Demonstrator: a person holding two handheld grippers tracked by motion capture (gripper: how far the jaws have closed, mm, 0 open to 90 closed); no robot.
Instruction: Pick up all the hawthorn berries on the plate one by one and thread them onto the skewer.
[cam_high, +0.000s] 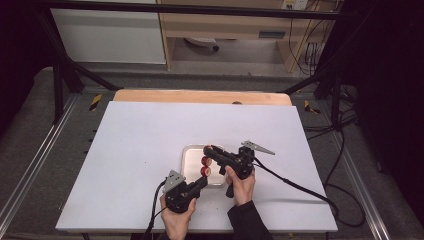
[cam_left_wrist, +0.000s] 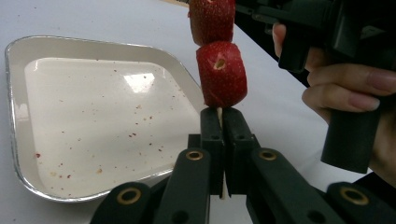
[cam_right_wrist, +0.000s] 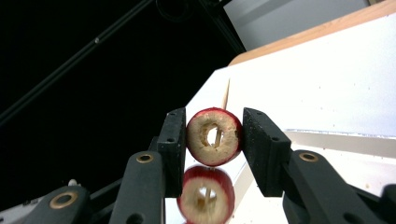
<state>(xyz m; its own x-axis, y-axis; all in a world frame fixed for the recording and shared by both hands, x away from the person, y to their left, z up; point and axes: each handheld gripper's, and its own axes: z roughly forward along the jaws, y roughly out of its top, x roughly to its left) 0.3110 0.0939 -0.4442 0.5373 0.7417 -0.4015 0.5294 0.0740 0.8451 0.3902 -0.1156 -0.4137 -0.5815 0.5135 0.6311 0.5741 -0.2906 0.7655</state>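
Observation:
A thin wooden skewer (cam_left_wrist: 220, 112) carries two red fruit pieces, each cored through the middle. My left gripper (cam_left_wrist: 221, 122) is shut on the skewer's lower end, just below the lower fruit piece (cam_left_wrist: 221, 74). The upper fruit piece (cam_right_wrist: 214, 136) sits between the pads of my right gripper (cam_right_wrist: 213, 127), which is shut on it, and the skewer tip (cam_right_wrist: 225, 95) pokes out beyond. In the high view the two fruits (cam_high: 205, 166) hang over the right part of a foil tray (cam_high: 191, 159), with the left gripper (cam_high: 202, 182) below them and the right gripper (cam_high: 208, 150) above.
The foil tray (cam_left_wrist: 14, 116) holds only small red specks and juice marks. It lies on a white table sheet (cam_high: 140, 150) with a wooden edge (cam_high: 200, 96) at the far side. Cables trail from both grippers toward the table's near edge and right side.

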